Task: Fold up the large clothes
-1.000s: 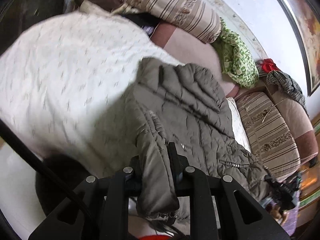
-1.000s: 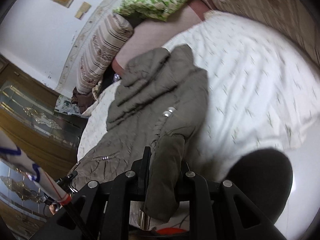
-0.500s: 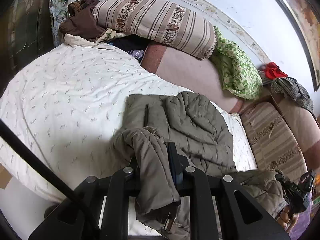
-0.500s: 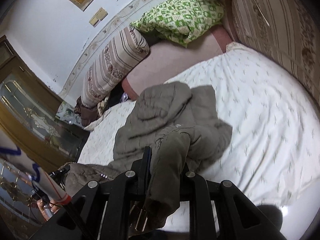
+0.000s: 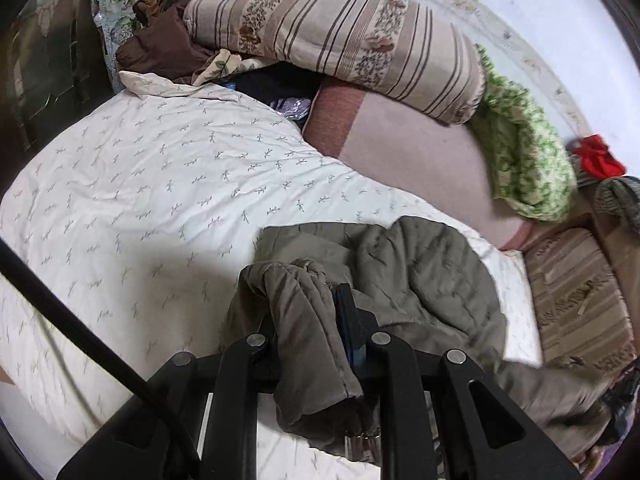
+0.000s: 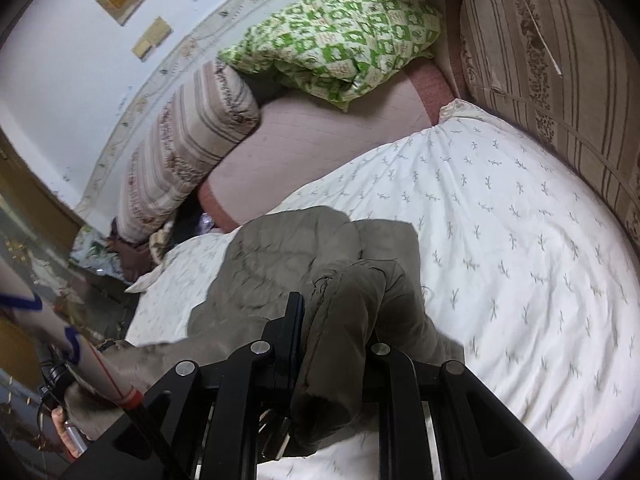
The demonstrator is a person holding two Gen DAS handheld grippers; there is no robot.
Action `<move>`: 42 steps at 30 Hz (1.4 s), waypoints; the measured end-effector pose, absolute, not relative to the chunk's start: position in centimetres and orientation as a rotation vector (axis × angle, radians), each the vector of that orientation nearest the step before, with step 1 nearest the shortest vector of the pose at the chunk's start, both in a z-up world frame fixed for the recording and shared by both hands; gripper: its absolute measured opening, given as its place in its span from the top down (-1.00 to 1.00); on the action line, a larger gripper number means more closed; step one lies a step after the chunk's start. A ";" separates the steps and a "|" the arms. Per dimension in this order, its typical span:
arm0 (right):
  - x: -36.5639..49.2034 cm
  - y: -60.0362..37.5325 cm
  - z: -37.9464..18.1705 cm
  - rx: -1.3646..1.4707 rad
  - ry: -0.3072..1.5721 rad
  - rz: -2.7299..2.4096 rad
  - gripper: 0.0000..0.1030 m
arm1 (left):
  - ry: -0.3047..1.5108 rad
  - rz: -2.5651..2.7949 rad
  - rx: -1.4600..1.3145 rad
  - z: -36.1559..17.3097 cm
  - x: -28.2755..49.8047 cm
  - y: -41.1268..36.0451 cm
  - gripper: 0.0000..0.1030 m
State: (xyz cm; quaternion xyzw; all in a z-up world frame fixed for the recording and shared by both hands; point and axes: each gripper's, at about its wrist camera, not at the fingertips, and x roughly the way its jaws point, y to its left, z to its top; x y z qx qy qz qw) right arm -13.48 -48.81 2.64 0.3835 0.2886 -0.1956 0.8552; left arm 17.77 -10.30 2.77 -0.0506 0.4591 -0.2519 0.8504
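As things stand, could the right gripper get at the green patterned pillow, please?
Probably not yet. The right gripper is shut on the olive jacket, so its fingers are occupied, and the green patterned pillow lies far across the white quilt. Nothing stands between them, though.

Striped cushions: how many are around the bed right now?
2. One striped cushion lies along the wall at the head, atop the pink mattress edge; the other striped cushion stands along the bed's side. More may be hidden.

Matt quilted cloth jacket (image 5: 420, 280) (bedsheet (image 5: 160, 184) creased cotton)
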 end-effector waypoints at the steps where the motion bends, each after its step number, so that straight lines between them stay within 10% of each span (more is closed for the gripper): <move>1: -12.6 -49.4 2.2 0.803 0.618 -0.424 0.65 | 0.976 -0.521 -0.100 2.3 18.7 -11.0 0.65; 19: -2.0 -58.9 -6.4 0.887 0.715 -0.493 0.54 | 1.118 -0.415 -0.175 -6.4 30.8 -17.5 0.49; 23: -2.6 -59.4 -6.2 0.963 0.643 -0.456 0.22 | 1.078 -0.550 -0.313 -5.3 30.3 -15.8 -0.03; 27: -4.0 -59.0 -4.9 0.981 0.563 -0.430 -0.63 | 1.002 -0.615 -0.396 -2.4 28.6 -13.8 -0.21; 42: -1.9 -47.7 -0.8 0.582 0.696 -0.430 -0.69 | 0.934 -0.605 0.033 -0.5 20.0 -19.8 -0.34</move>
